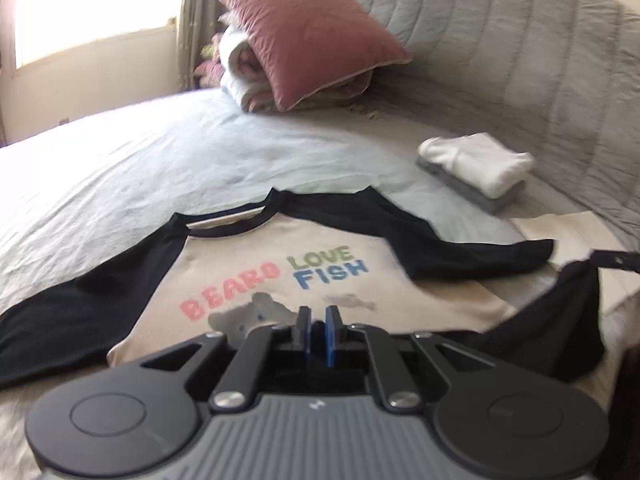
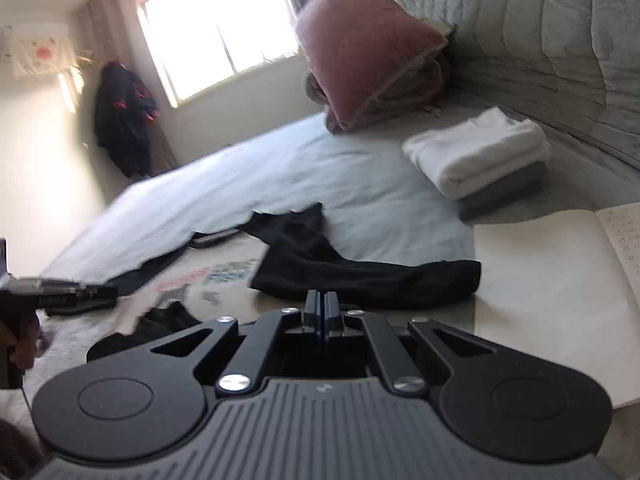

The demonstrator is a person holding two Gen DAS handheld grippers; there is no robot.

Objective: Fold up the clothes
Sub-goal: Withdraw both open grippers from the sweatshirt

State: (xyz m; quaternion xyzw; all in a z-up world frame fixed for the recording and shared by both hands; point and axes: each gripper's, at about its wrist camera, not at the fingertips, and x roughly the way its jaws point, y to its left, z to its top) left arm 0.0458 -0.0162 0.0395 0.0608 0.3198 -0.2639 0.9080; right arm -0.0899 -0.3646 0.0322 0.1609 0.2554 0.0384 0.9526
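A cream T-shirt (image 1: 240, 248) with black sleeves and the print "BEARD LOVE FISH" lies face up on the bed. Its left sleeve (image 1: 80, 308) is spread out and its right sleeve (image 1: 460, 248) (image 2: 360, 280) lies sideways. My left gripper (image 1: 318, 314) sits at the shirt's near hem. Its pads are almost together, and the cream cloth rises to them. In the left wrist view my right gripper (image 1: 618, 258) is at the right edge, with black shirt fabric (image 1: 560, 320) hanging from it. In its own view the right gripper (image 2: 322, 302) is shut. The left gripper (image 2: 100, 292) shows blurred at the left.
A folded white and grey stack (image 1: 480, 164) (image 2: 476, 152) sits by the quilted grey headboard (image 1: 520, 40). A pink pillow (image 1: 312, 28) rests on rolled bedding. An open notebook (image 2: 540, 272) lies at the right. A dark jacket (image 2: 124, 120) hangs by the window. A hand (image 2: 20, 344) is at the left.
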